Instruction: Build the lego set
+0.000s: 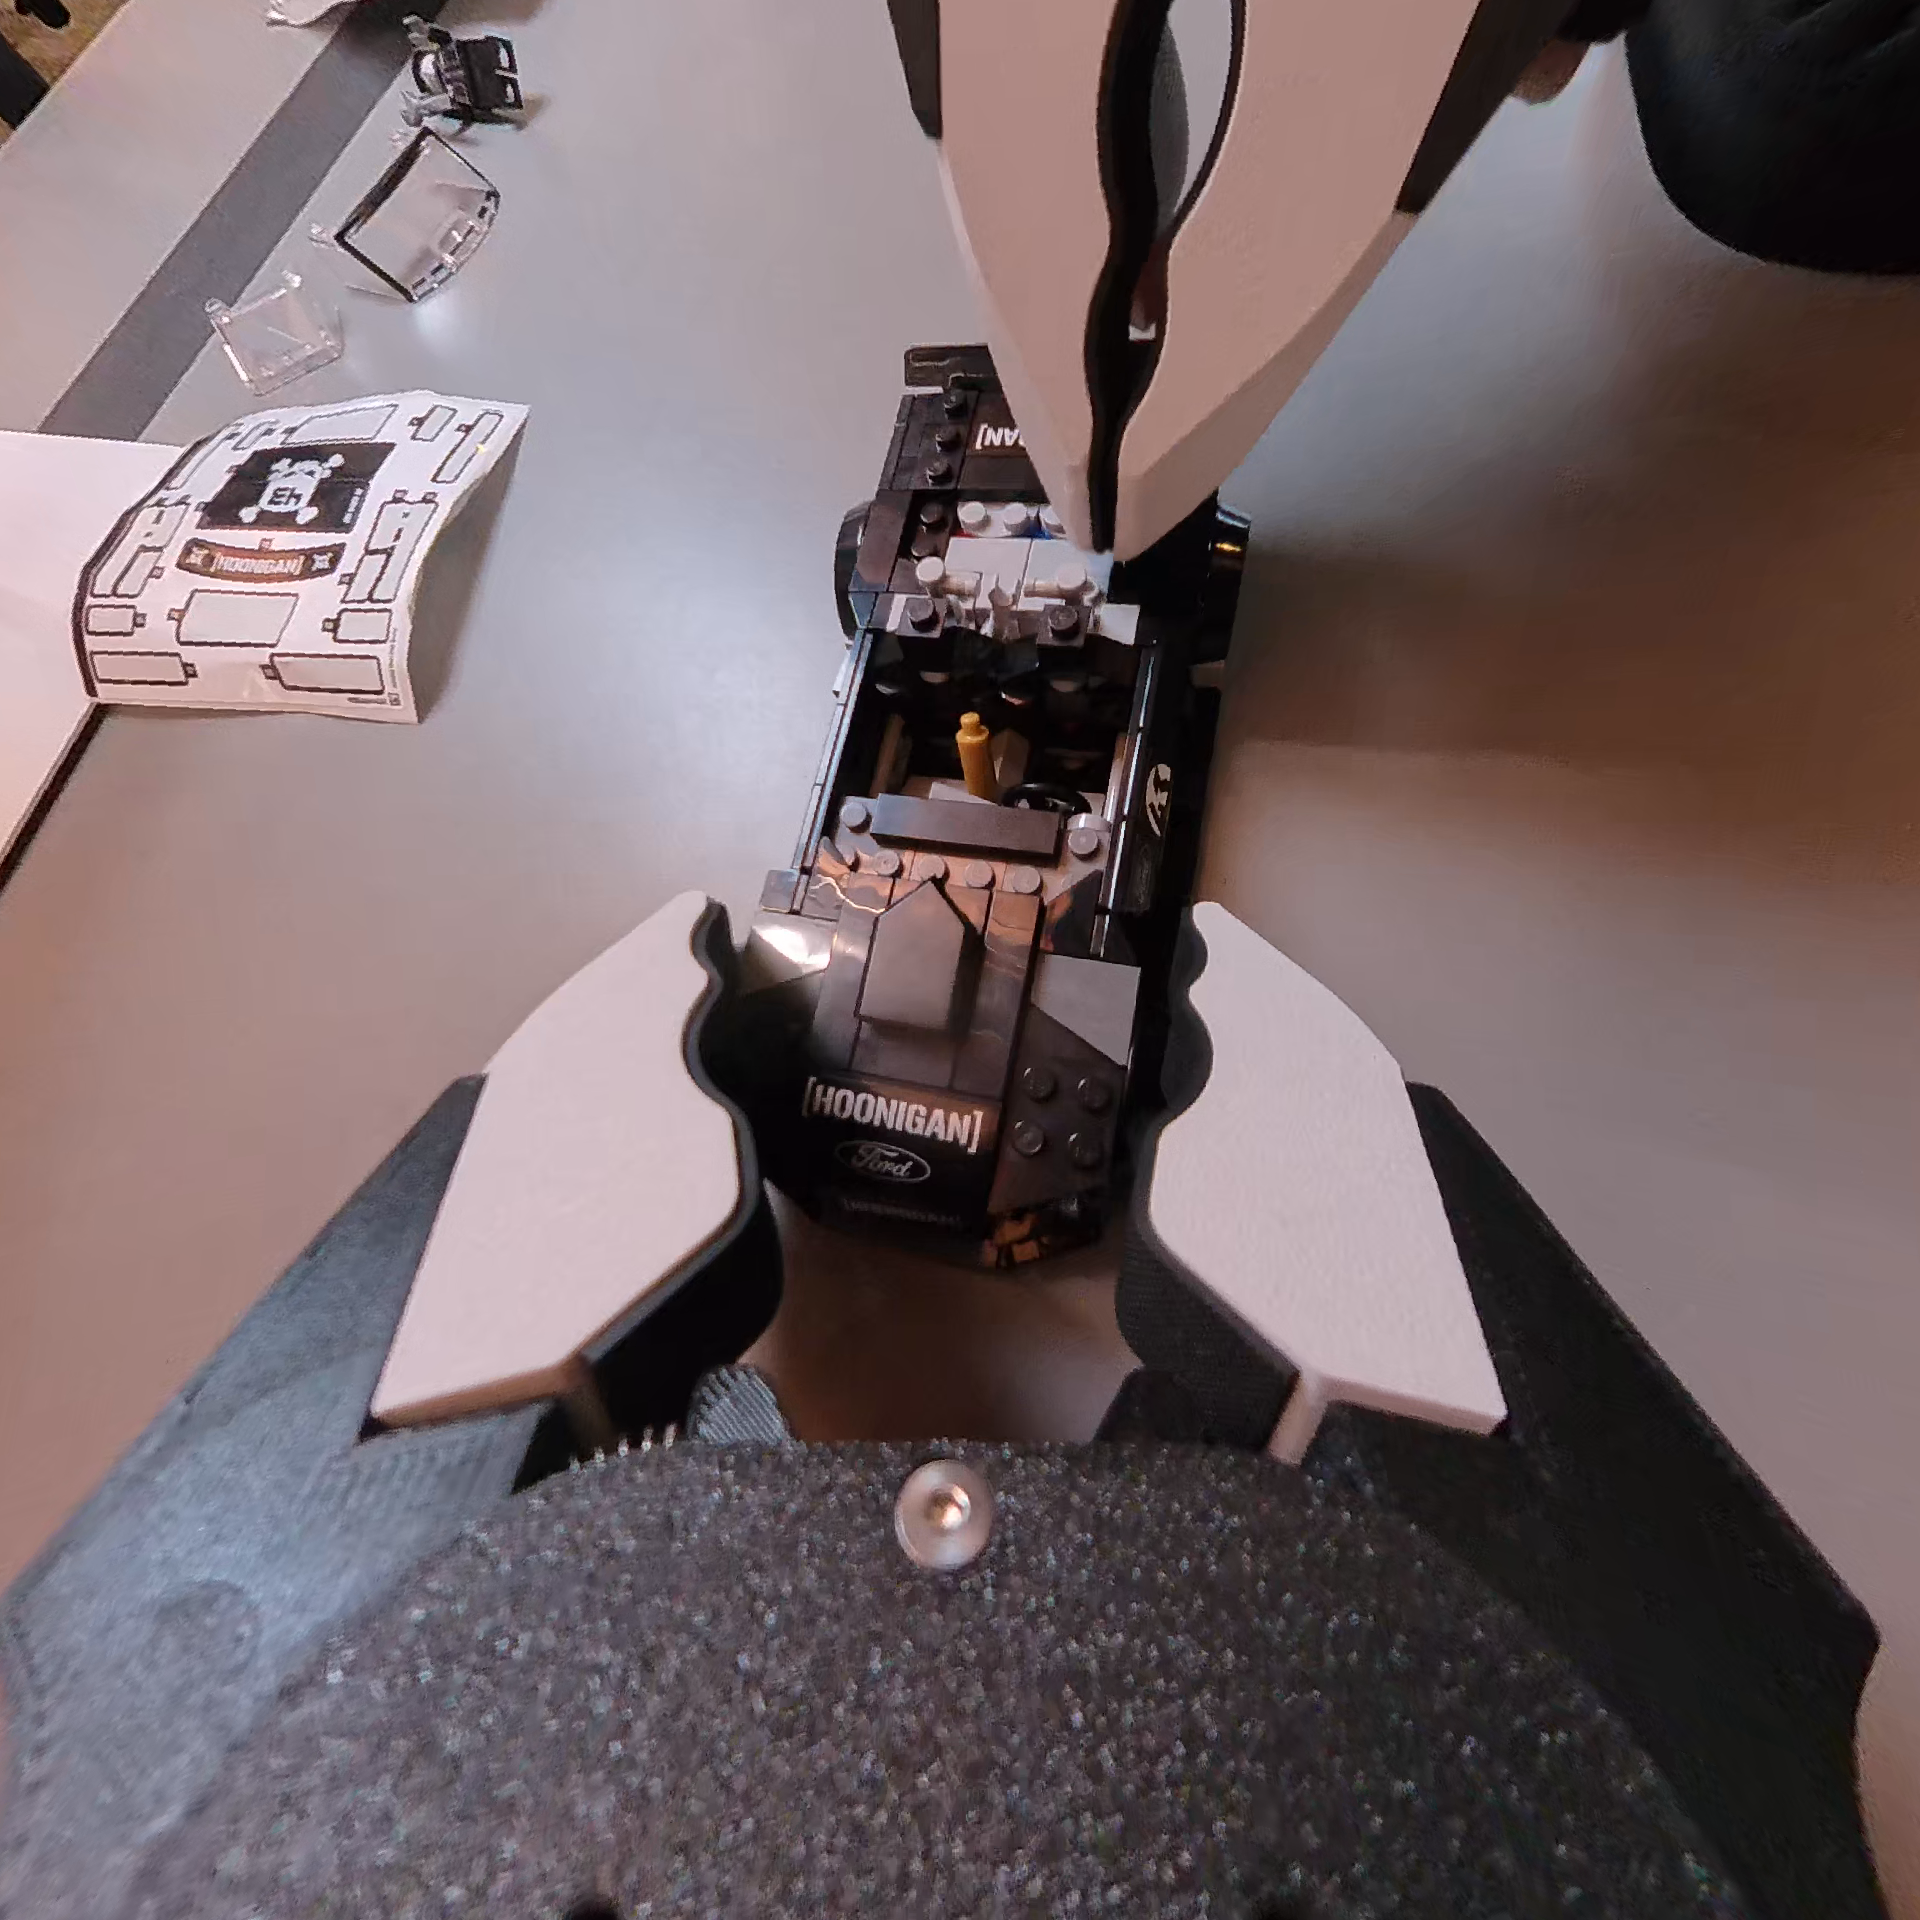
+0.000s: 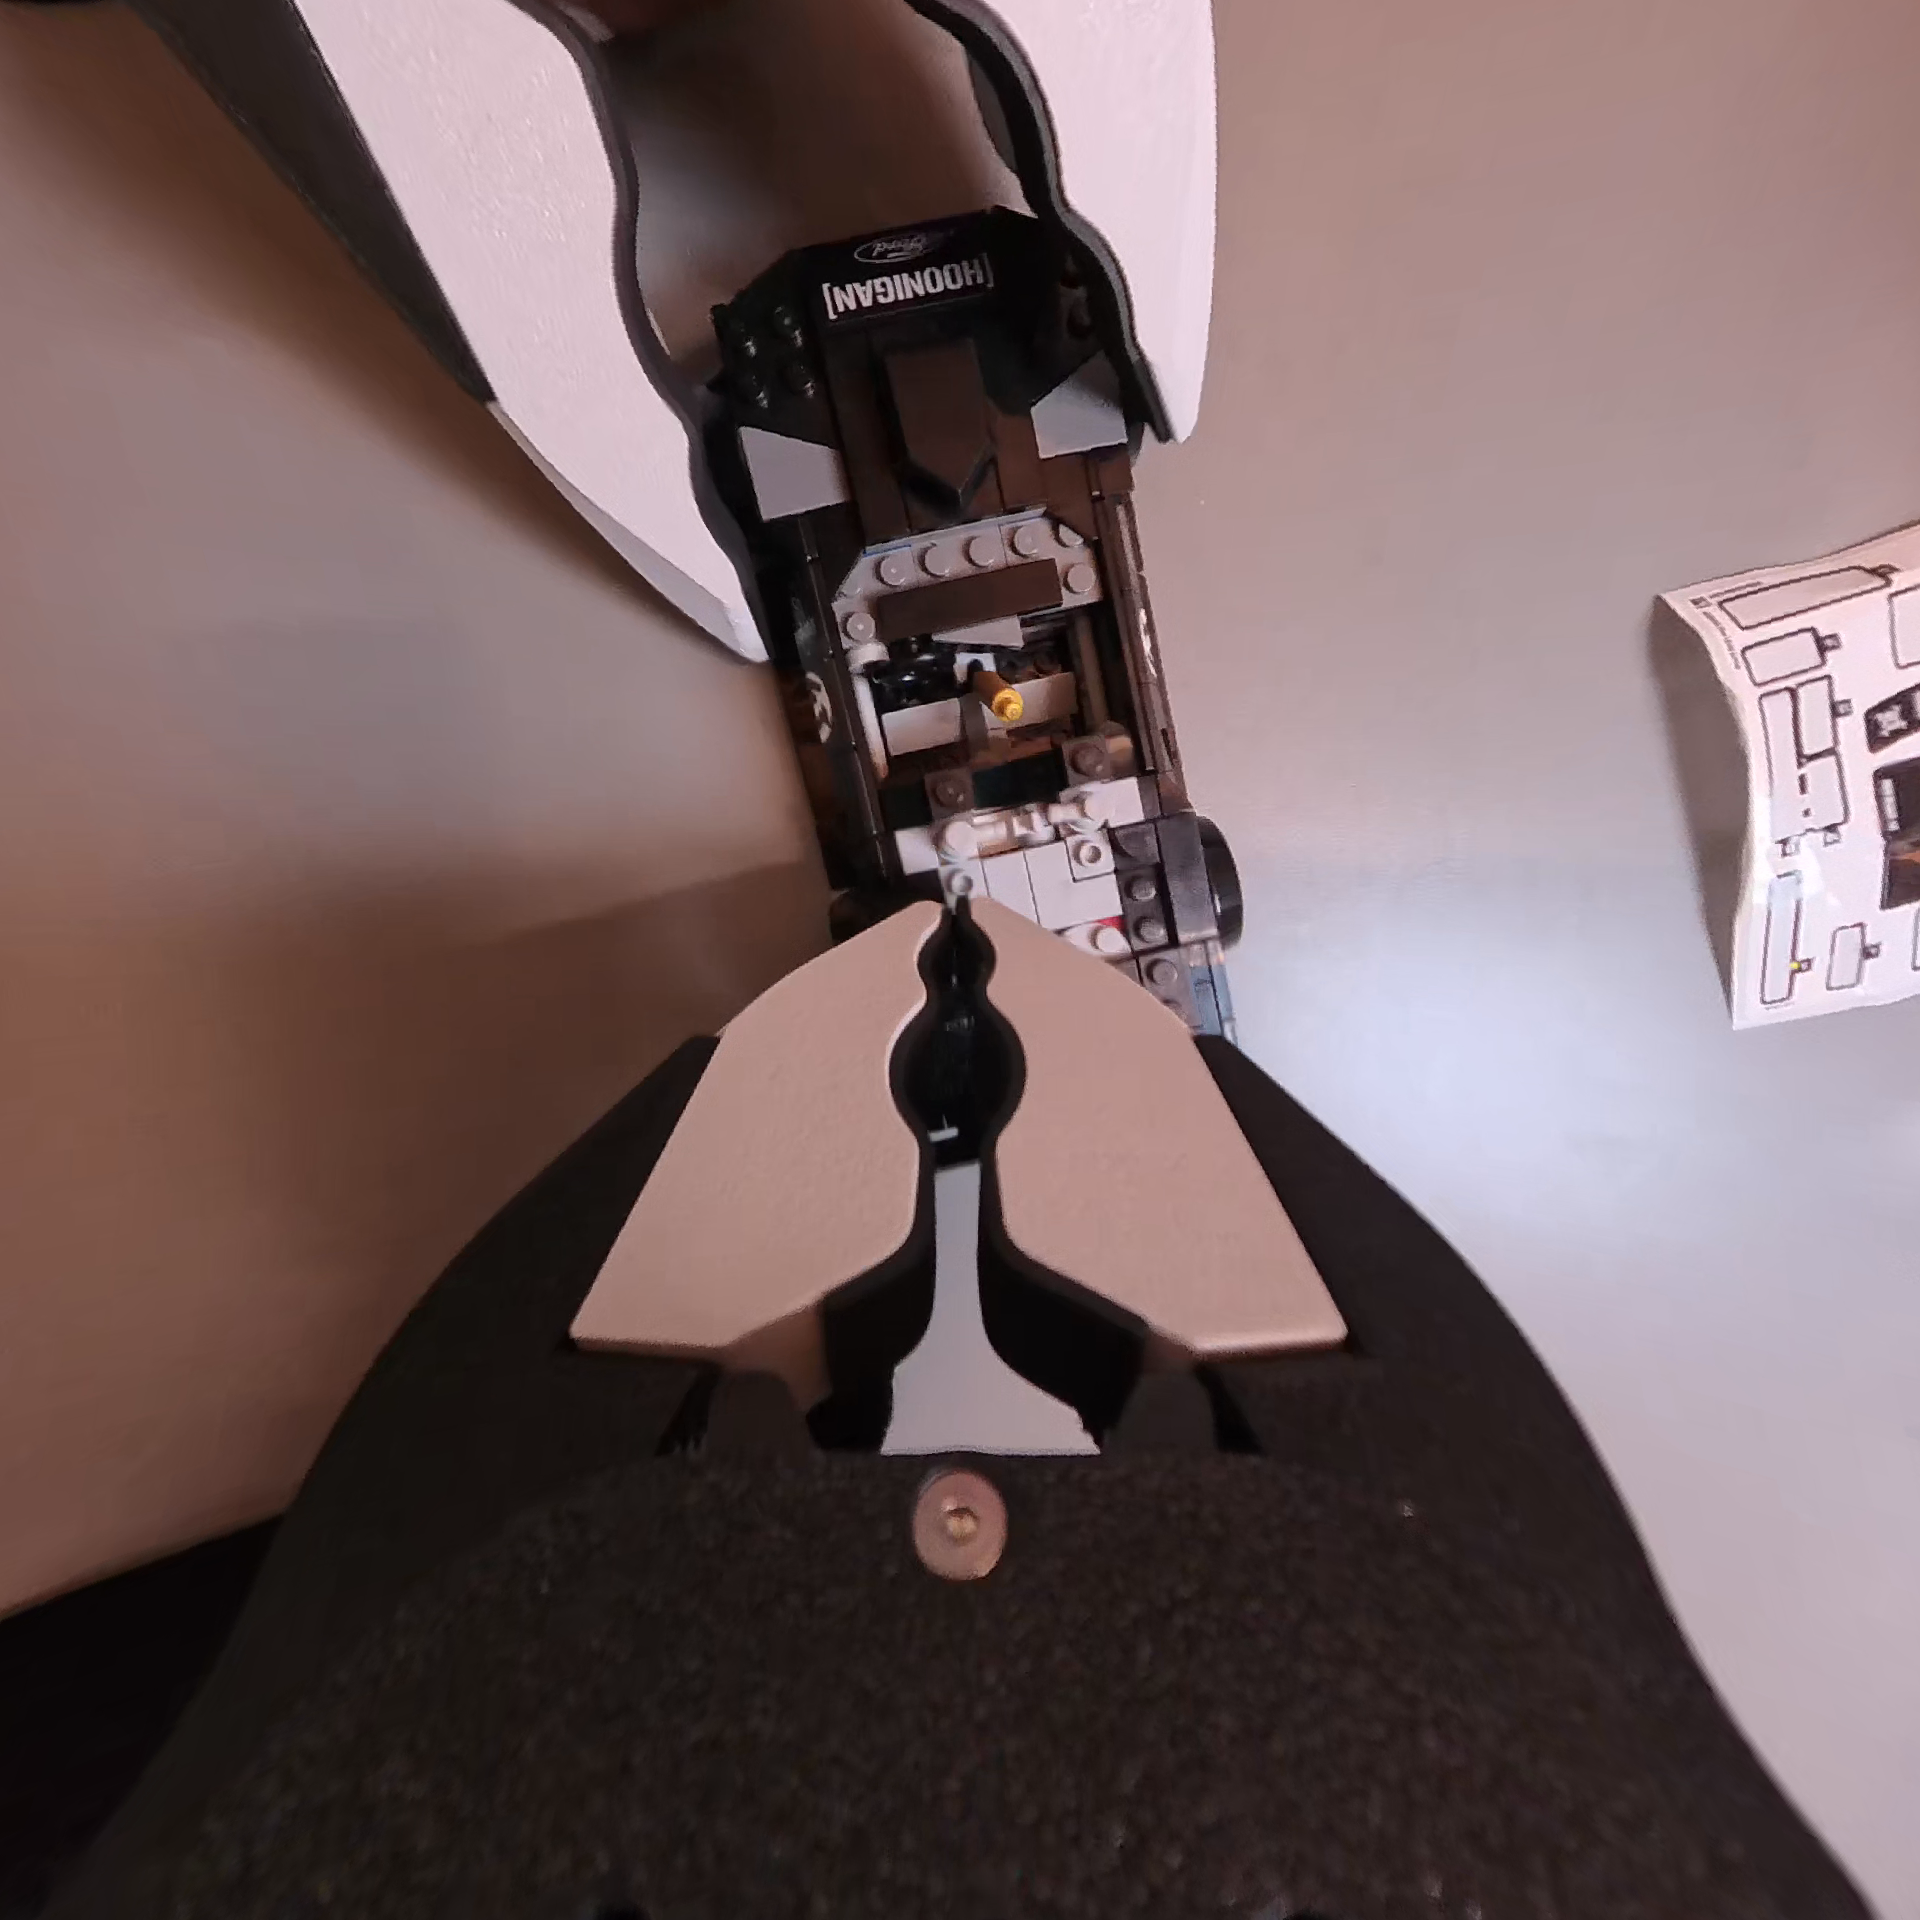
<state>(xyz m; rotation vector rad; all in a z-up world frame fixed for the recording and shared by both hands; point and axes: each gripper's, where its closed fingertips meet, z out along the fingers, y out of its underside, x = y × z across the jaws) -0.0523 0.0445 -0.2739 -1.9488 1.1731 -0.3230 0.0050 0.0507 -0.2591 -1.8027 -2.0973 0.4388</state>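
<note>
A black lego car [image 1: 935, 1018] with no roof lies lengthwise on the grey table [image 1: 623, 727]. Its open cabin holds a gold lever [image 1: 971, 753]. My left gripper [image 1: 951, 925] is shut on the car's front, one finger on each side of the hood. My right gripper [image 1: 1101, 535] comes down from the far side. Its jaws are together, with the tips on the light-grey bricks at the car's rear. In the right wrist view the right gripper [image 2: 956, 912] pinches a small light-grey piece [image 2: 961, 881] at the rear deck. The car [image 2: 935, 436] runs away towards the left gripper's fingers [image 2: 582, 416].
A curled sticker sheet [image 1: 281, 561] lies left of the car and also shows in the right wrist view [image 2: 1818, 810]. Two clear windscreen pieces [image 1: 416, 218] [image 1: 270, 332] and a small black and clear part [image 1: 462, 73] lie beyond it. White paper [image 1: 42, 582] lies at the left edge. A dark sleeve [image 1: 1766, 125] is at the top right. One gripper's finger ends stand about 7 centimeters off the other's.
</note>
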